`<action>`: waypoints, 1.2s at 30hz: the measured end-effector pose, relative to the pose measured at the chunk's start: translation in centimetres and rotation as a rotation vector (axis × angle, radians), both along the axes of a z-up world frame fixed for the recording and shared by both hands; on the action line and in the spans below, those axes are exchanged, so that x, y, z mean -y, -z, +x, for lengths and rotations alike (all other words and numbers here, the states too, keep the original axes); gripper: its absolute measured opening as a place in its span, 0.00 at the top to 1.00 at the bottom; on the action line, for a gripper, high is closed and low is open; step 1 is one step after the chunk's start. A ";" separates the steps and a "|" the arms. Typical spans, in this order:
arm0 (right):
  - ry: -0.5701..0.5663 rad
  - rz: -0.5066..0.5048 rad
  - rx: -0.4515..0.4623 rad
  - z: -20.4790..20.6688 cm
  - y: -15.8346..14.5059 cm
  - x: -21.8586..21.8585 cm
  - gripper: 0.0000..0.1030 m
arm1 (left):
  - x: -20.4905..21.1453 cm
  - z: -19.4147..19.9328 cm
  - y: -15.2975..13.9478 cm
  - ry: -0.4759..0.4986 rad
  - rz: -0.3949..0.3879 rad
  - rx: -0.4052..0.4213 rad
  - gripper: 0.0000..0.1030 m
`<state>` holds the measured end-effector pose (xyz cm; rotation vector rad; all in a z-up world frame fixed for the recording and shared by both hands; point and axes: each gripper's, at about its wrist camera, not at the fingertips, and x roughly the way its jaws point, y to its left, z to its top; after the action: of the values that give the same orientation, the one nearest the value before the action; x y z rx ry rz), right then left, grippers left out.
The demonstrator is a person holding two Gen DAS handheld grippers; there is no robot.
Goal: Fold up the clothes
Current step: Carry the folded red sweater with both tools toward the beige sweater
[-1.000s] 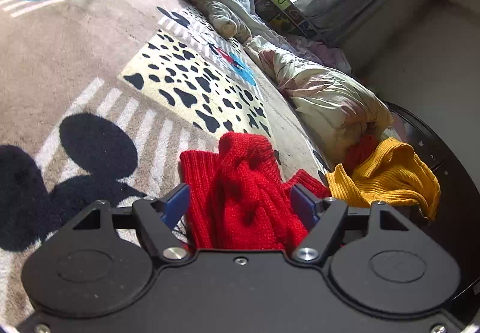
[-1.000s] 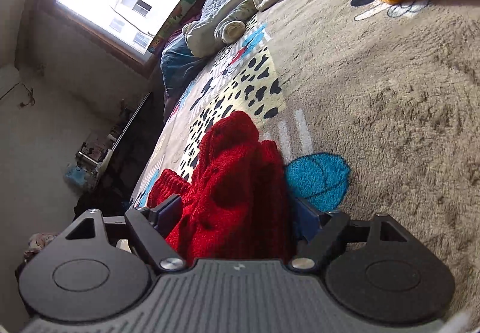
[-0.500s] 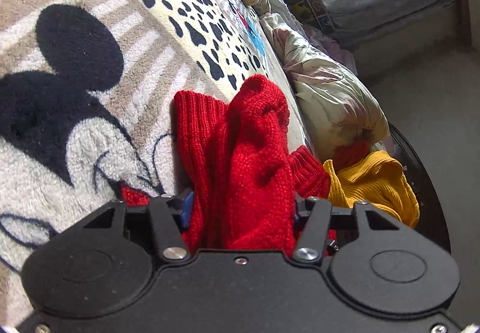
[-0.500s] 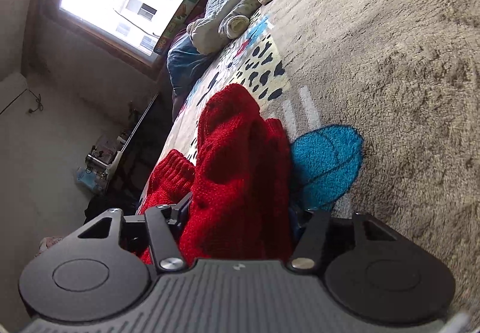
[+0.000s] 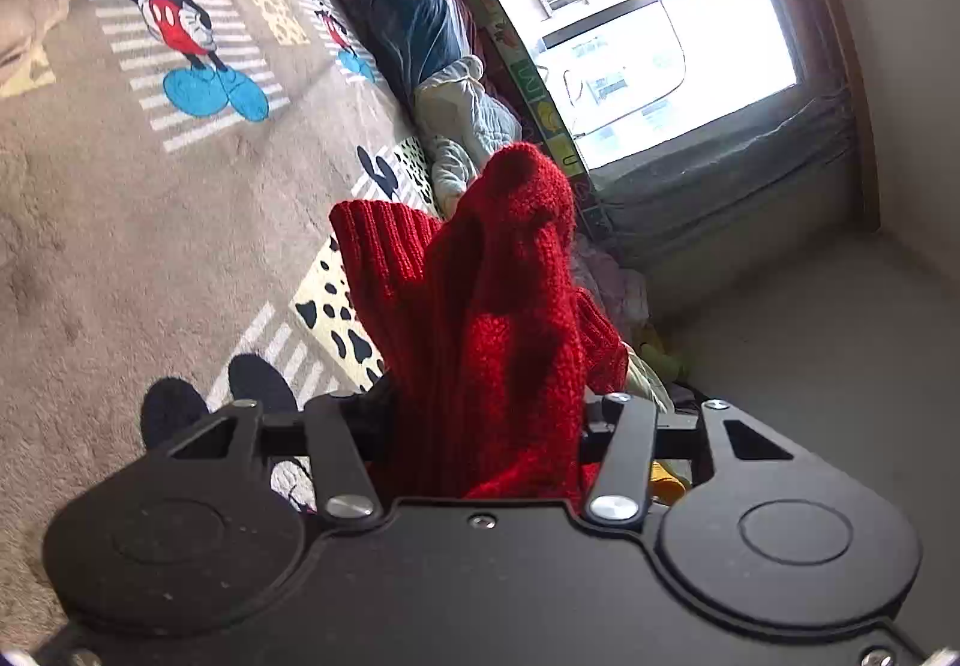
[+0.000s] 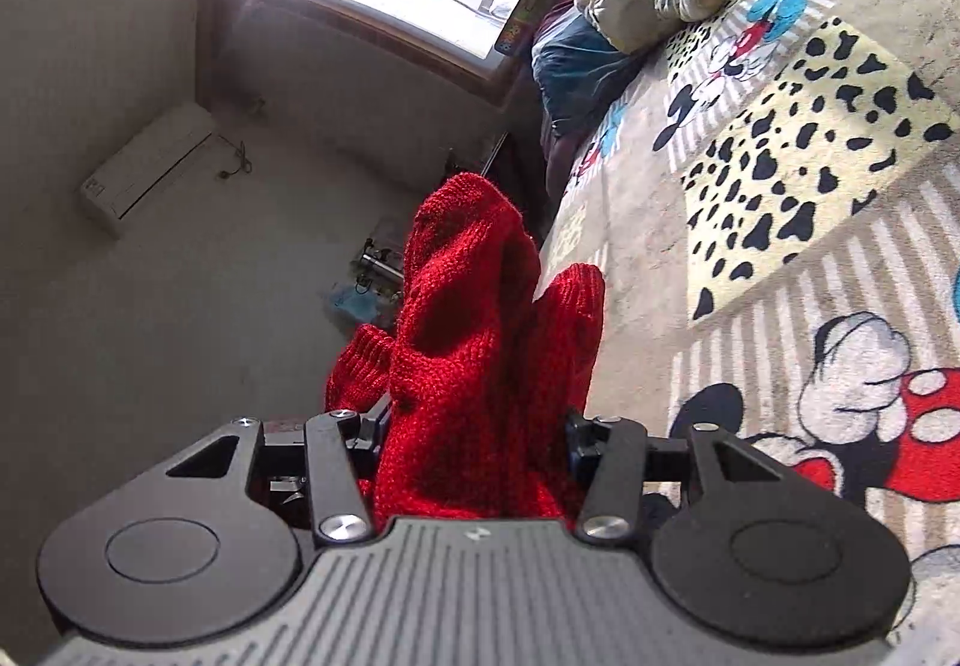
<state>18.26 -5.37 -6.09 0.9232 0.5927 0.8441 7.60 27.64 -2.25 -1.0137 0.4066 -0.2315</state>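
Left wrist view: your left gripper is clamped on the chunky red knitted sweater, the wool bunched thick between the two jaws and rising in a rounded hump toward 12 o'clock. A ribbed band of the same garment stands at about 10 o'clock from the hump, its straight vertical ribs plain against the looser stitch of the body — another ribbed edge shows at 3 o'clock. The sweater is held up clear of the grey plush blanket printed with cartoon mice and spotted cream patches, which spreads from 7 to 11 o'clock. A heap of pale quilted bedding and a dark blue cushion lies at 12 o'clock along the bright window.

In the right wrist view, your right gripper is likewise closed on the sweater, with wool filling the gap between its jaws. The knit stands in two lobes, the taller at 12 o'clock, and a ribbed cuff droops at 9 o'clock. The blanket runs from 1 to 4 o'clock — a white wall-mounted air conditioner sits at 10 o'clock.
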 end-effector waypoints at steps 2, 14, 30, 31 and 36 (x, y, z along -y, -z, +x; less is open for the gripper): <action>-0.073 0.027 0.038 0.2 -2.8 -4.5 0.52 | -4.0 -1.7 -2.4 -0.034 0.028 0.033 0.51; -0.320 -0.064 -0.190 -2.3 4.3 -22.9 0.52 | -19.3 -8.3 7.4 -0.282 -0.122 -0.182 0.51; -0.538 -0.197 0.009 21.6 -0.7 -40.5 0.52 | -27.1 7.2 9.4 -0.602 -0.343 0.074 0.51; -0.543 -0.218 0.031 22.8 -1.1 -41.3 0.52 | -27.2 8.0 9.9 -0.618 -0.360 0.087 0.51; -0.518 -0.314 0.107 27.4 -2.0 -43.9 0.51 | -27.6 12.1 12.0 -0.697 -0.439 0.148 0.51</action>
<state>45.65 38.55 -4.07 0.4357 0.8609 1.2126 19.69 55.19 -14.27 -1.4962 -0.1566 0.2447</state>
